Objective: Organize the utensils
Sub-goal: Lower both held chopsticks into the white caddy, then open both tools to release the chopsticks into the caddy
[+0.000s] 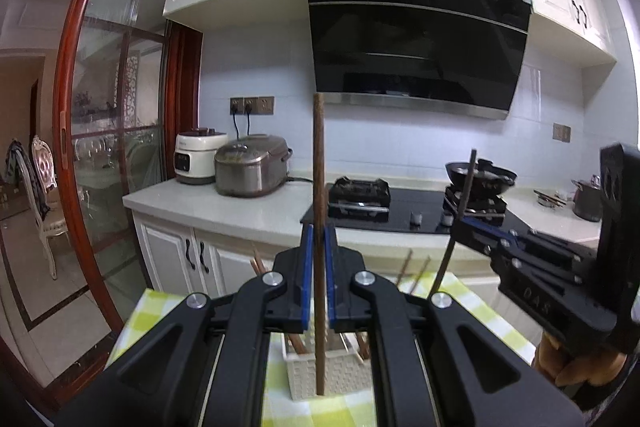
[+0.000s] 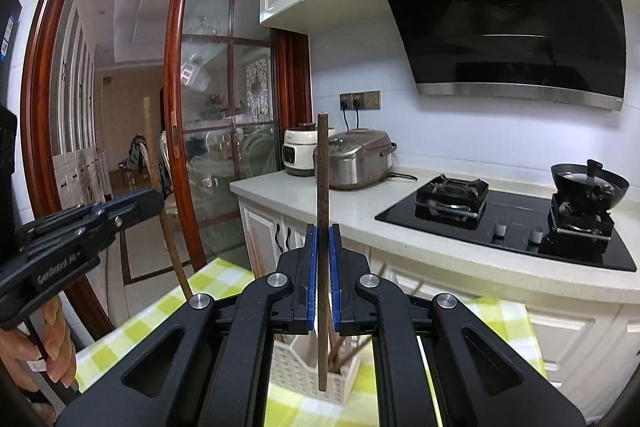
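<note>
Chopstick (image 1: 319, 187) matt dark wood; basket (image 1: 336, 373) white woven plastic; bench cloth (image 1: 152, 311) checked fabric; hood (image 1: 416, 39) glossy black glass.

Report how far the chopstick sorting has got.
Done: several chopsticks already stand in the white basket on the checked cloth. In hand: the left claw grips one upright chopstick, and the right claw grips another. Left: both are above the basket, not yet dropped in.
</note>
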`<state>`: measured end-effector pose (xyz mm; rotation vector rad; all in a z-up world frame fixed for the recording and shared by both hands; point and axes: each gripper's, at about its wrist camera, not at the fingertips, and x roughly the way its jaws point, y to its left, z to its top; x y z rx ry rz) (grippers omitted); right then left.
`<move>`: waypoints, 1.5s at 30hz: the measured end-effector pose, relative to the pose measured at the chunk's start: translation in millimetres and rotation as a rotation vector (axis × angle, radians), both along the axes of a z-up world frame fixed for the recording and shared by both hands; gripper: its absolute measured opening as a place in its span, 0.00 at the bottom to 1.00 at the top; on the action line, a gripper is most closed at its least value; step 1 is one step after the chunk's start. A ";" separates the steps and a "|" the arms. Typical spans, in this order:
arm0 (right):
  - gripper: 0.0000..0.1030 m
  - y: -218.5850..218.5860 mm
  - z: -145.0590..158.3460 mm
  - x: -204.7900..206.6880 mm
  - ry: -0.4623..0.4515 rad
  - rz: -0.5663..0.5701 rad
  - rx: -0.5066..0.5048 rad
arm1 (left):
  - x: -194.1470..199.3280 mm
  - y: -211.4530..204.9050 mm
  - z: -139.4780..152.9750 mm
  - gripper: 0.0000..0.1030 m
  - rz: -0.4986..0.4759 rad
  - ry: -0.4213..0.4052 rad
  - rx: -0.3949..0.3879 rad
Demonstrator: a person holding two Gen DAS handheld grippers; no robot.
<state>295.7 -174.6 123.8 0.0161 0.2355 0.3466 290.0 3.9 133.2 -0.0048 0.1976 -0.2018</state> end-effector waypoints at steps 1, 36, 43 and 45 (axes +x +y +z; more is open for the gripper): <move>0.06 1.5 1.6 4.5 -0.006 0.000 0.002 | 6.4 0.5 3.9 0.06 0.007 -0.006 0.000; 0.07 45.3 -79.5 102.1 0.233 0.031 -0.048 | 131.0 3.8 -99.0 0.06 -0.017 0.314 -0.074; 0.08 43.4 -81.6 105.9 0.228 -0.008 -0.058 | 127.8 11.3 -100.5 0.13 0.005 0.311 -0.078; 0.10 44.7 -79.6 105.0 0.217 -0.023 -0.066 | 126.6 14.8 -98.1 0.27 0.012 0.303 -0.086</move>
